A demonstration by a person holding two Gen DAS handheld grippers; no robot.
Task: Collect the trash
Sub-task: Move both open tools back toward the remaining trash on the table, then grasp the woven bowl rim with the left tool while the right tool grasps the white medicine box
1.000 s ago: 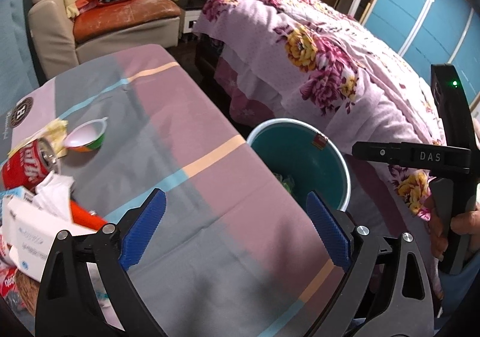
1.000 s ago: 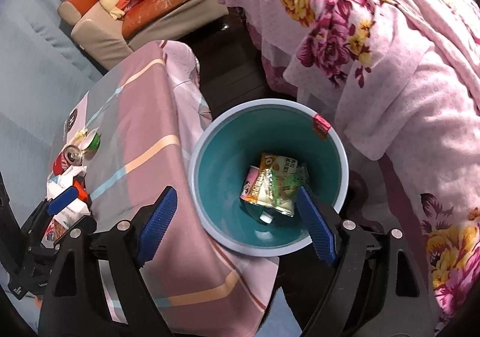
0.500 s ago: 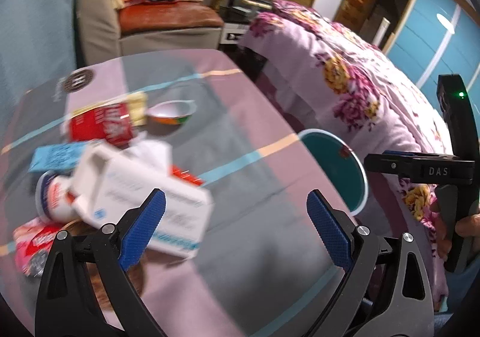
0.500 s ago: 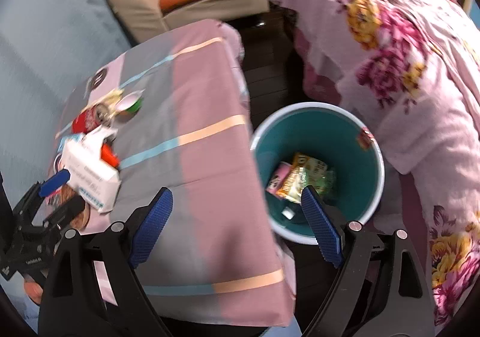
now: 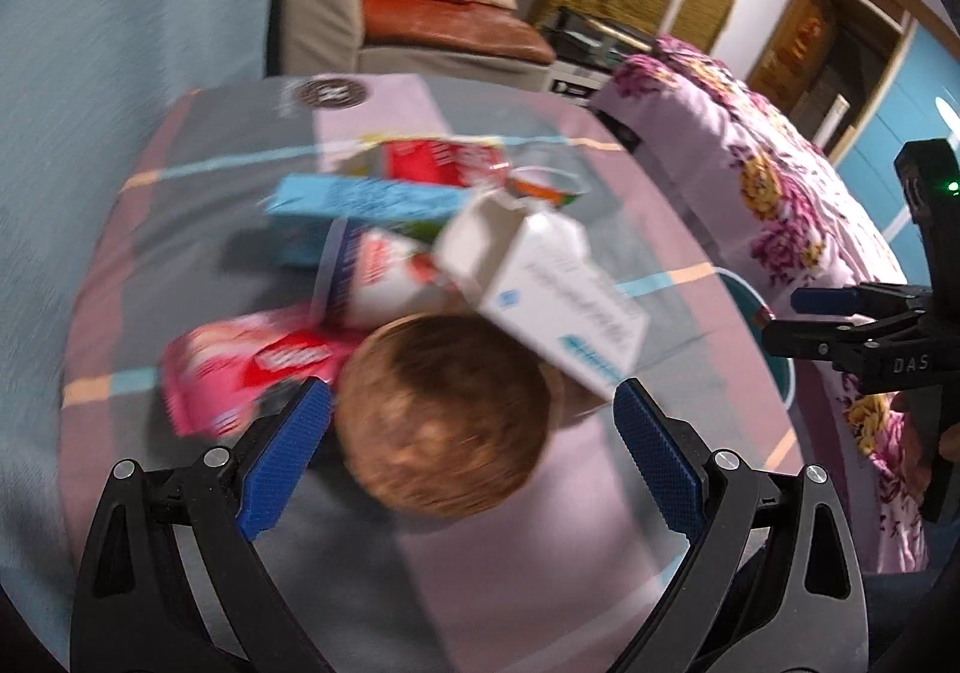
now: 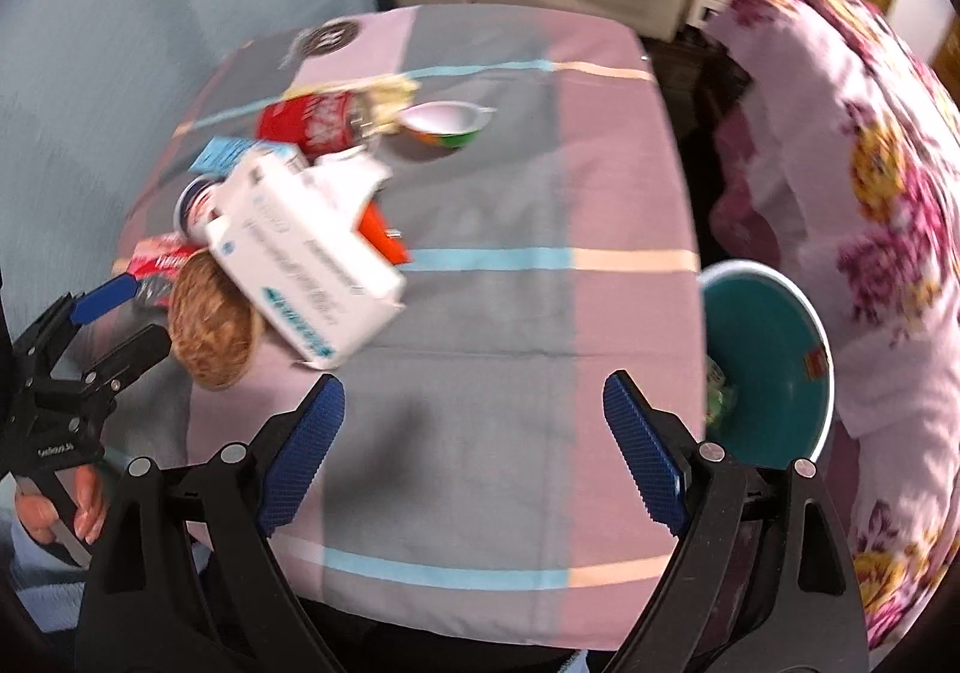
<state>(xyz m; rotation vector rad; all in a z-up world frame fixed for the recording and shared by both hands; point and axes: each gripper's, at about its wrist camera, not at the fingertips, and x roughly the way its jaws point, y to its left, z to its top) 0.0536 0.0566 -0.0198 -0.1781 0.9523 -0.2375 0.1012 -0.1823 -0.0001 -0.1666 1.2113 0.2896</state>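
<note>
A pile of trash lies on the striped tablecloth (image 6: 510, 313): a white carton (image 5: 552, 295) (image 6: 306, 265), a brown round piece (image 5: 444, 415) (image 6: 210, 331), a pink wrapper (image 5: 240, 367), a blue box (image 5: 360, 211), a red can (image 6: 312, 124) and a small bowl (image 6: 444, 124). My left gripper (image 5: 474, 451) is open and empty, its fingers on either side of the brown piece. My right gripper (image 6: 474, 463) is open and empty over bare cloth. The teal bin (image 6: 774, 367) stands off the table's right edge and holds wrappers.
A bed with a floral pink cover (image 6: 870, 163) runs along the right, close to the bin. An armchair (image 5: 420, 13) with bags stands beyond the table's far end. A blue wall (image 6: 120, 43) is on the left.
Both grippers swung left from the bin toward the trash pile. The left gripper closed in on the brown piece; the right moved from above the bin to over the table.
</note>
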